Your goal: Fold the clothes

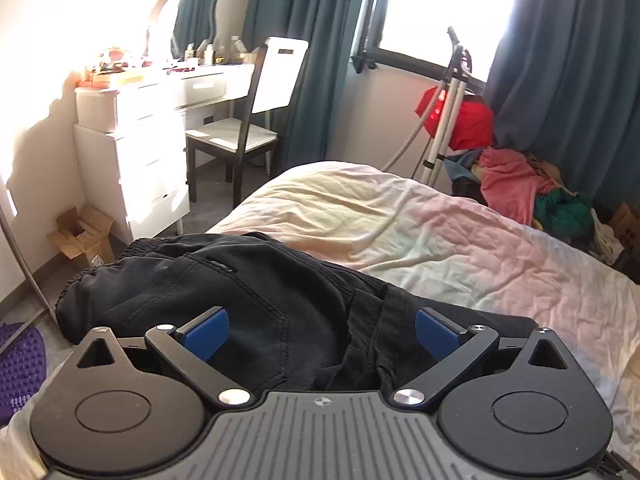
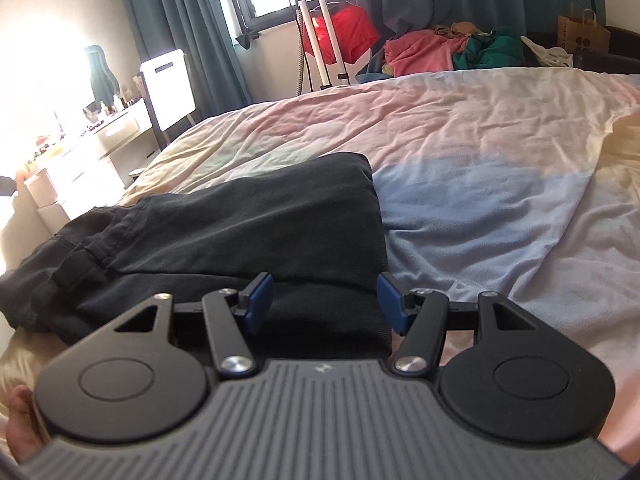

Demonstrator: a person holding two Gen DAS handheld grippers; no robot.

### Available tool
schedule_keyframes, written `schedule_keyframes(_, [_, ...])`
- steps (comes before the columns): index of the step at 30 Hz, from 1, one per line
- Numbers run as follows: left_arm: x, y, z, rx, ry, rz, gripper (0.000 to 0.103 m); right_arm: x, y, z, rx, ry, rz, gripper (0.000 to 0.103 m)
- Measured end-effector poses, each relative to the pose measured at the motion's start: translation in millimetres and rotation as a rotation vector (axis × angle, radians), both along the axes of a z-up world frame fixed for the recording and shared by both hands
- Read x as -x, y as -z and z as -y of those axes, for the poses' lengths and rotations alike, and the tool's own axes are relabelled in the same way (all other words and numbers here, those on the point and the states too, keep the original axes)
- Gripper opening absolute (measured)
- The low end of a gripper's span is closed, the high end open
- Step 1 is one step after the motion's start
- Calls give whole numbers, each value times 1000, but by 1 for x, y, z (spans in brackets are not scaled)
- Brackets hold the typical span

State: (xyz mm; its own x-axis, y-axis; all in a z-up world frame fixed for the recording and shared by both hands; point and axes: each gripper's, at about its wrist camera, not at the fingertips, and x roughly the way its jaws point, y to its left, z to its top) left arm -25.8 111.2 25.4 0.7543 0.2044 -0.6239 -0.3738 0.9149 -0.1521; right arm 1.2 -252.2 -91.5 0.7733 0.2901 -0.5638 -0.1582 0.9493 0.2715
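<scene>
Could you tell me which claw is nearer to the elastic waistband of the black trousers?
Left. The left claw hangs open over the seat, just short of the elastic waistband. The right claw is open over the folded leg end, far from it.

- The bed (image 2: 460,128) carries a wrinkled pastel cover, stretching ahead of both hand-held grippers.
- Black trousers (image 1: 248,292) lie folded on the bed, directly under and just ahead of each hand-held gripper.

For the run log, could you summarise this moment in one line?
left gripper open | right gripper open | black trousers folded on bed
</scene>
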Motion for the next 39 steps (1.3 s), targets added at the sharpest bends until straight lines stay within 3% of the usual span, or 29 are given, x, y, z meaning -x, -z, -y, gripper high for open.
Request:
schedule_keyframes(3, [6, 1, -29, 97, -93, -26, 101, 1, -2, 1, -35, 10, -13, 60])
schedule_keyframes(9, [25, 38, -105, 437, -340, -68, 100, 11, -10, -14, -18, -4, 9, 60])
schedule_keyframes(12, [39, 58, -132, 611, -415, -33, 100, 15, -14, -25, 2, -18, 26, 60])
schedule_keyframes(15, [50, 73, -147, 683, -446, -37, 97, 21, -18, -35, 41, -54, 68, 60])
schedule_keyframes(19, [59, 91, -160, 695, -494, -20, 94, 24, -14, -45, 89, -83, 105, 60])
schedule_keyframes(24, [55, 115, -182, 843, -533, 132, 91, 10, -6, -46, 75, -80, 88, 60])
schedule_keyframes(30, [46, 144, -204, 791, -626, 145, 69, -8, -6, -51, 56, -79, 152, 60])
schedule_keyframes(32, [49, 144, -209, 757, -653, 179, 56, -15, -2, -58, 88, -103, 152, 60])
schedule_keyframes(36, [45, 143, -214, 677, -667, 228, 34, -31, 27, -67, 159, -131, 42, 60])
schedule_keyframes(39, [34, 123, -203, 535, -625, 215, 24, -33, 31, -70, 167, -133, 34, 61])
